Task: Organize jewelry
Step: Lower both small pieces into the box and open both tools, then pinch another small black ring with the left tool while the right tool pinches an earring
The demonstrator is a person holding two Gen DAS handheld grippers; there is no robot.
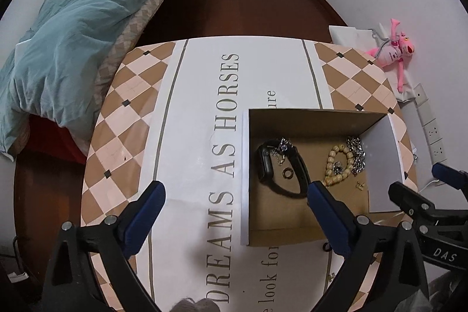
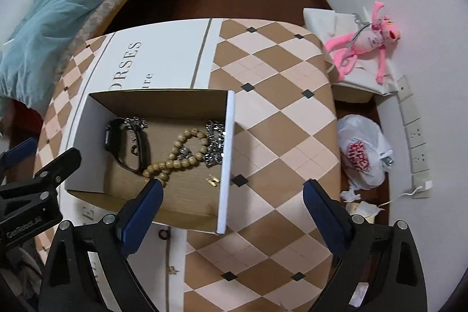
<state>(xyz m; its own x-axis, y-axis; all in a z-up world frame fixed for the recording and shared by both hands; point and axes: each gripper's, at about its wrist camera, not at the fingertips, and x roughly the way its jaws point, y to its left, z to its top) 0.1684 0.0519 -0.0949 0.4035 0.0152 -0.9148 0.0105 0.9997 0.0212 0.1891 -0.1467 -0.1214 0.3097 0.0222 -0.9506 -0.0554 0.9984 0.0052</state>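
An open cardboard box (image 1: 292, 122) (image 2: 228, 154) stands on the table. It holds a black smartwatch (image 1: 267, 164) (image 2: 122, 142), a wooden bead bracelet (image 1: 336, 165) (image 2: 178, 157), a silver chain (image 1: 358, 155) (image 2: 215, 145), a ring (image 1: 287, 173) and a small gold piece (image 1: 359, 185) (image 2: 213, 180). A dark ring (image 2: 163, 234) and a small gold item (image 2: 173, 270) lie on the table in front of the box. My left gripper (image 1: 235, 196) is open and empty, at the box's near left. My right gripper (image 2: 232, 193) is open and empty over the box's right wall.
The table (image 2: 278, 122) has a checked cloth with printed lettering. A bed with a teal duvet (image 1: 73, 34) is at the left. A pink plush toy (image 2: 368, 43), a plastic bag (image 2: 362, 151) and wall sockets (image 2: 415, 136) are at the right.
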